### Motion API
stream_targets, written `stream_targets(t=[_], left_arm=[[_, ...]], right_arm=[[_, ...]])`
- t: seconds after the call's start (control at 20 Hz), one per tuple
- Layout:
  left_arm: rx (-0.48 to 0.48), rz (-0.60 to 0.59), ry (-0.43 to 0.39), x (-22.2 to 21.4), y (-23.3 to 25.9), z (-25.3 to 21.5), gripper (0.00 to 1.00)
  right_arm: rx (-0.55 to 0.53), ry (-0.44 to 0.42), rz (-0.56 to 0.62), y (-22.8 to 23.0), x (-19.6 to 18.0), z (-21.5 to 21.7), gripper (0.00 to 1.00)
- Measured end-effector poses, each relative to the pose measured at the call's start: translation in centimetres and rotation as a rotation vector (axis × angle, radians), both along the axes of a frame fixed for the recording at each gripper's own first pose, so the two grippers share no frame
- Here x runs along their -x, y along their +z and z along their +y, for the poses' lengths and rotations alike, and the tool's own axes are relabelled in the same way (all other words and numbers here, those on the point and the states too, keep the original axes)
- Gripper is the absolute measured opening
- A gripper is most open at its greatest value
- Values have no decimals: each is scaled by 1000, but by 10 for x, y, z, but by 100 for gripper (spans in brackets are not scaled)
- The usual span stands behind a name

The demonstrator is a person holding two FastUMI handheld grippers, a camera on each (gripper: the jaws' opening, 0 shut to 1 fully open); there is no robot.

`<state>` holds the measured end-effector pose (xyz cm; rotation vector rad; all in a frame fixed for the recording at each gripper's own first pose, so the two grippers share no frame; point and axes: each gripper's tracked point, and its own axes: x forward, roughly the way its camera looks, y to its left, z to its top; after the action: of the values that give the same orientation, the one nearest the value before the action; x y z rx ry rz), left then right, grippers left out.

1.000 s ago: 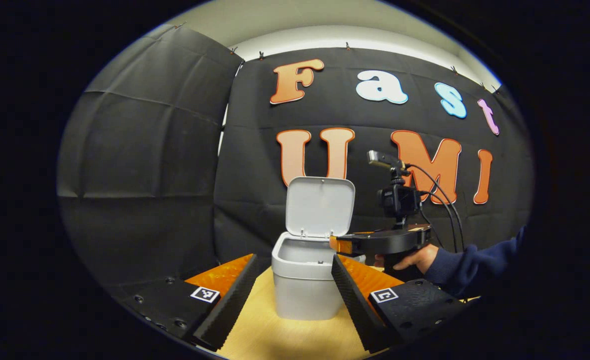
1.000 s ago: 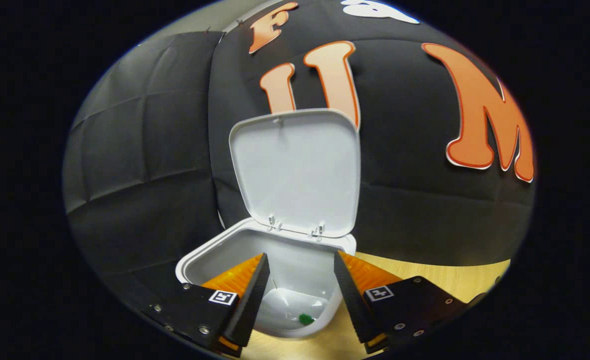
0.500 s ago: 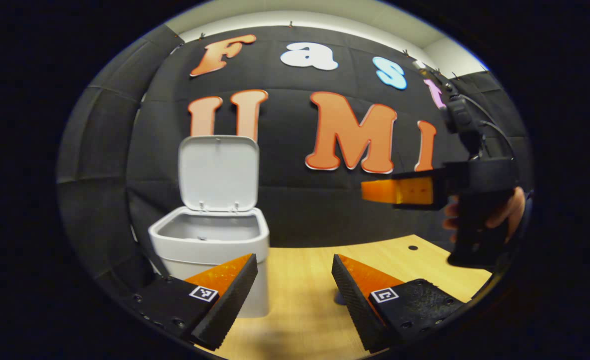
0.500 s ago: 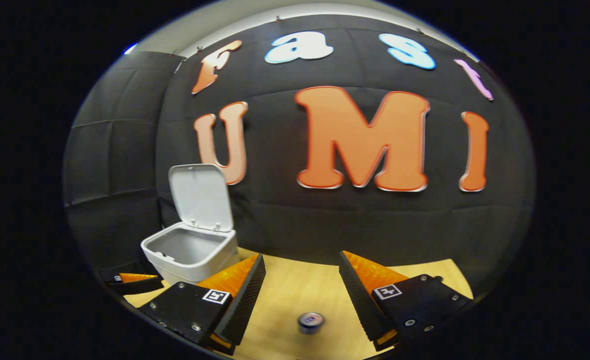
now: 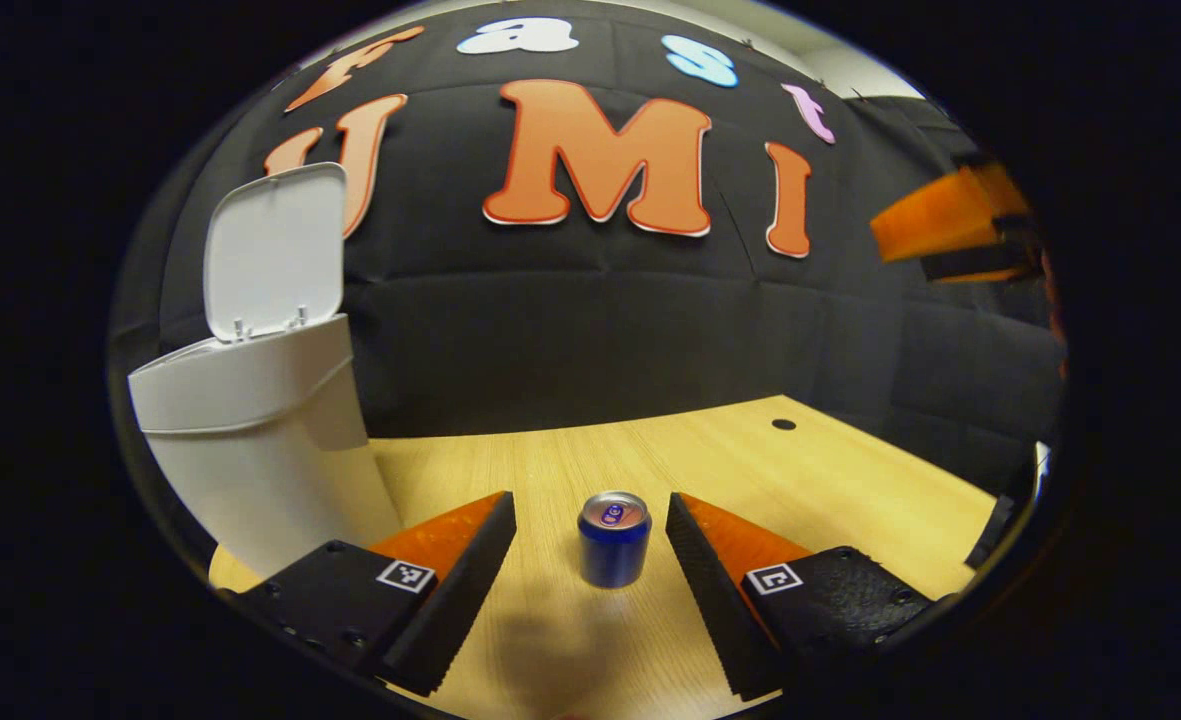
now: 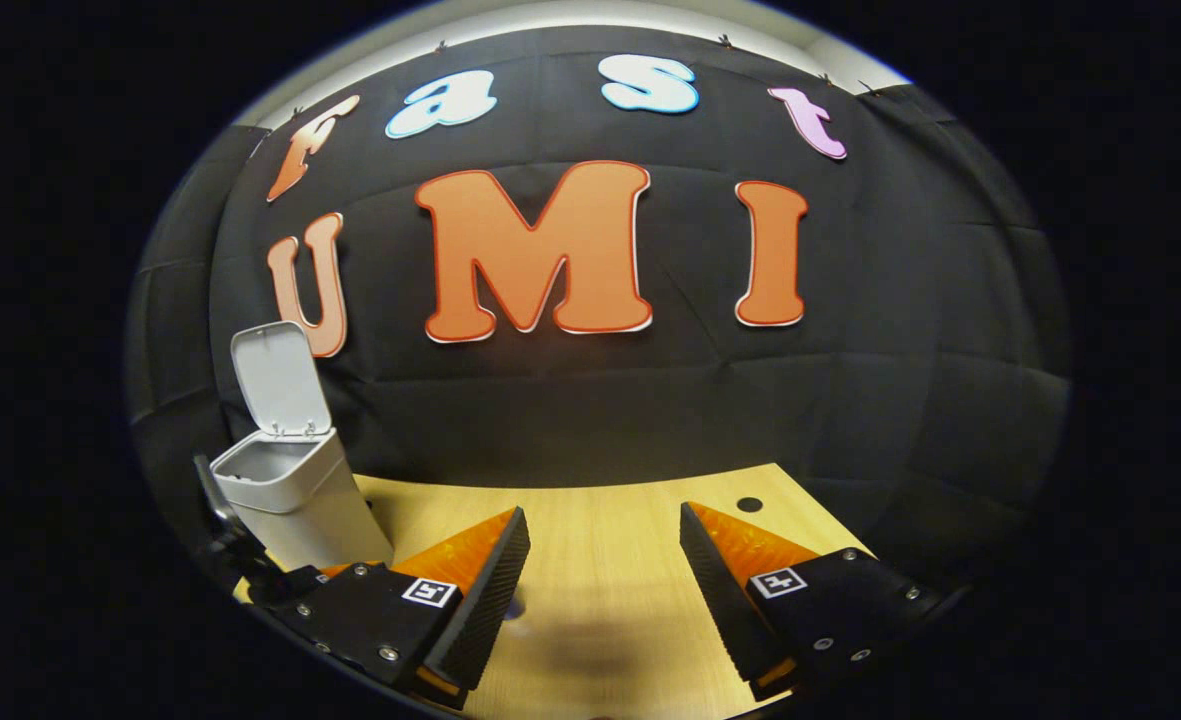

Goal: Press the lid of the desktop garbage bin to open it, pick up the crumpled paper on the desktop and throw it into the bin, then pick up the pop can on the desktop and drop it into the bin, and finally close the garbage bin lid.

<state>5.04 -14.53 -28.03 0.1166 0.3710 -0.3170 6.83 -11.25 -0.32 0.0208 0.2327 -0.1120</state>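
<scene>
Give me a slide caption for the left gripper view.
Open left gripper frames the upright can on the table, beside the bin with raised lid.

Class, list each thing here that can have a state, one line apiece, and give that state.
Bin lid: open, standing up.
Bin: upright on the table.
Can: upright, between the open fingers of the left gripper, untouched.
Left gripper: open.
Right gripper: open, holding nothing.

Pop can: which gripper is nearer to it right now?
Left. The left gripper has the upright pop can between its open jaws, not touching. The right gripper hovers open over bare desktop.
</scene>
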Motion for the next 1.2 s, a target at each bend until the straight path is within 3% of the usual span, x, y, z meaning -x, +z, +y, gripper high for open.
stream_targets(t=[0.2,0.35,0.4,0.5,0.55,0.65,0.9,1.2], left_arm=[[-50,127,22,-28,-88,-14,98],[-84,118,26,-56,-114,-22,99],[-99,109,14,-65,-119,-26,94],[-131,106,-2,-71,-129,-29,98],[-148,106,-11,-74,-127,-30,87],[-168,121,-19,-71,-123,-29,80],[-87,-22,-5,-65,-11,-17,77],[-13,-188,96,-34,153,63,76]], right_arm=[[32,-21,39,-3,13,-17,91],[50,-44,45,1,19,-27,91],[58,-49,46,1,21,-30,92],[73,-61,47,3,23,-34,93],[74,-65,48,3,24,-34,93],[62,-69,49,2,24,-33,93],[19,-42,29,-4,13,-18,93],[6,6,-5,-7,-2,3,93]])
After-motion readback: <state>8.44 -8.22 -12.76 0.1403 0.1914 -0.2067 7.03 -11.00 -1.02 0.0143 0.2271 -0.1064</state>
